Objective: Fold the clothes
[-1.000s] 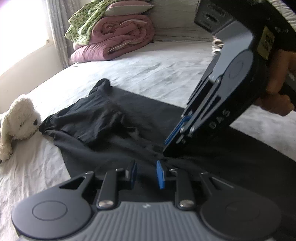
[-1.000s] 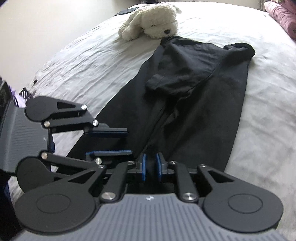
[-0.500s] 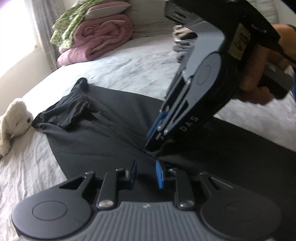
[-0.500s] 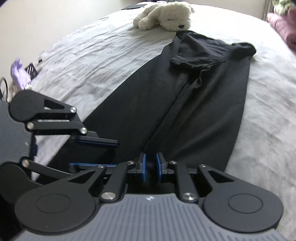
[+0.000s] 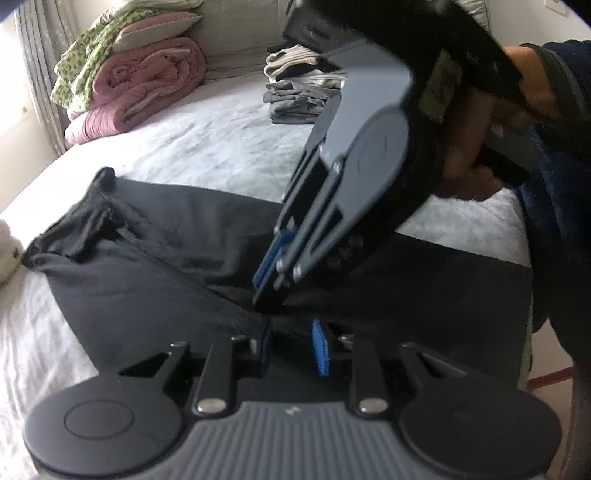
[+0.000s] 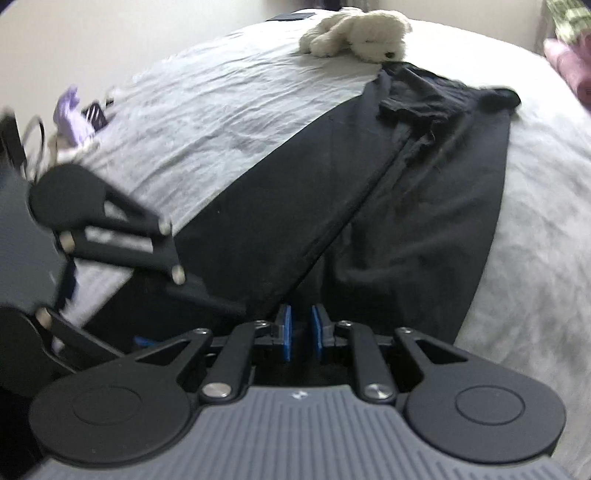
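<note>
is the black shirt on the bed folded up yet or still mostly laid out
Partly folded. The black shirt lies long and flat on the bed, sides overlapping along a central seam, sleeve tucked on top; no crosswise fold yet.

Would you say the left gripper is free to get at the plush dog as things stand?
Probably yes. The plush dog lies in the open on the bed beyond the black garment's far end, with nothing over it. The left gripper would have to travel the garment's whole length.

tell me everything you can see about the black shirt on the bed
The black shirt is soft, matte knit fabric, lying lengthwise on the white sheet. Its sides are folded inward, meeting along a central seam, with a short sleeve bunched on top near the far end. That end touches the white plush toy. Both hand-held grippers work at its near hem.
</note>
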Available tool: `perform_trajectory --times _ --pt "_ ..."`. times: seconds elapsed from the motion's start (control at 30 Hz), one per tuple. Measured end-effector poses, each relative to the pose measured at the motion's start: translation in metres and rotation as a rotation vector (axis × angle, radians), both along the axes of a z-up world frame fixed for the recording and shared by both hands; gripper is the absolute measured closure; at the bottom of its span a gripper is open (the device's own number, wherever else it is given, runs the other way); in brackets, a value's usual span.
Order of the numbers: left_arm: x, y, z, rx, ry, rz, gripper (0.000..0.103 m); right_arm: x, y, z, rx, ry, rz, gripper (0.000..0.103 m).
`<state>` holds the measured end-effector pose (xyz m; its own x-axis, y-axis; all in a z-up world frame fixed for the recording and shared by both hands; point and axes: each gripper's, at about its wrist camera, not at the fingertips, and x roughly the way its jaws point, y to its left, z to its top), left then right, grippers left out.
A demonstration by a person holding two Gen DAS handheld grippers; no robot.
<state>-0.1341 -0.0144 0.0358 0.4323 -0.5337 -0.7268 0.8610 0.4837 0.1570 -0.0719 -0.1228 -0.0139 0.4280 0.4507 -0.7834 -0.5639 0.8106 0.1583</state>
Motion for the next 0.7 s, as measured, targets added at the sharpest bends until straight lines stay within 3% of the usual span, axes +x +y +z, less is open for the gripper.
perform_trajectory --times 0.37,0.7 --pt "-0.026 -0.006 0.000 0.025 0.047 -0.146 0.081 -0.019 -0.003 -0.006 -0.016 -0.046 -0.011 0.089" --pt "-0.026 -0.005 -0.003 0.020 0.091 -0.130 0.081 -0.026 -0.002 -0.006 -0.023 -0.064 -0.031 0.090"
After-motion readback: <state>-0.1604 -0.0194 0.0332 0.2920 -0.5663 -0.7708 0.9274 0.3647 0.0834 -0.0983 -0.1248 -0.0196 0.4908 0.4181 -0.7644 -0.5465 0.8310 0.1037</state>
